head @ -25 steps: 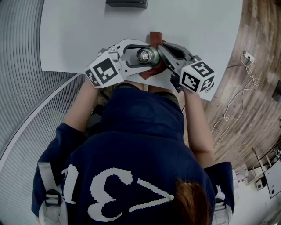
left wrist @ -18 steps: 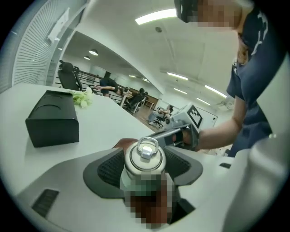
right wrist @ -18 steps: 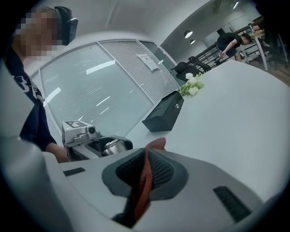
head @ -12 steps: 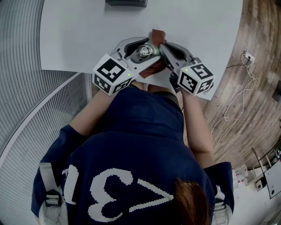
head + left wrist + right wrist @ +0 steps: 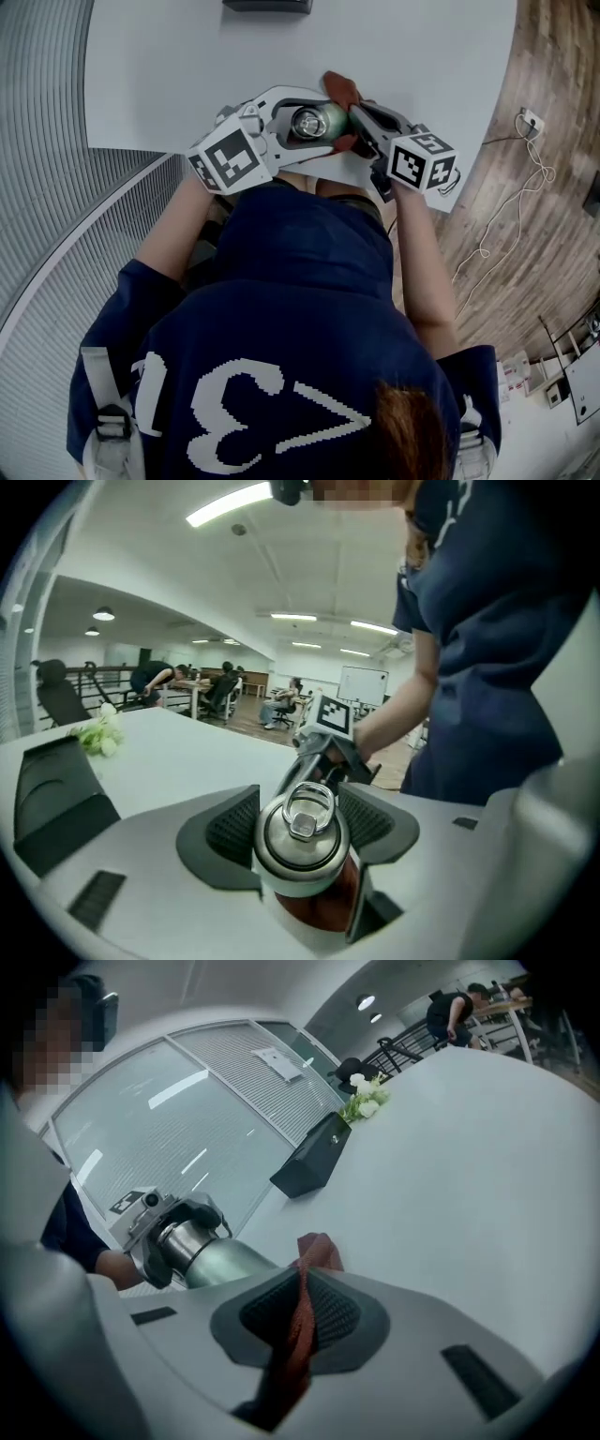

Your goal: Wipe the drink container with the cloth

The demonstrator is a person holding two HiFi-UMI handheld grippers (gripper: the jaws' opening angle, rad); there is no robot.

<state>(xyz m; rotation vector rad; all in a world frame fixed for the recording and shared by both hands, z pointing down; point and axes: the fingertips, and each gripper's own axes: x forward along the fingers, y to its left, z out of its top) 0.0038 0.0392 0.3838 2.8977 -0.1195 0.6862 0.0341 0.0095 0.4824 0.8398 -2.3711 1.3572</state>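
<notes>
The left gripper (image 5: 305, 832) had its jaws clamped round the neck of the grey-green metal drink bottle (image 5: 220, 1262) with a steel, ring-topped lid. It held the bottle tilted over the near edge of the pale grey table (image 5: 187, 66), lid toward the person. The right gripper (image 5: 302, 1321) had its jaws pressed together on a fold of the rust-red cloth (image 5: 343, 90) — the cloth was bunched against the bottle's body, just beyond the left gripper's jaws.

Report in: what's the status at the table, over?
Left gripper shut on steel-lidded grey-green metal drink bottle. Right gripper shut on reddish-brown cloth, at the bottle's side. Nothing in the way.
</notes>
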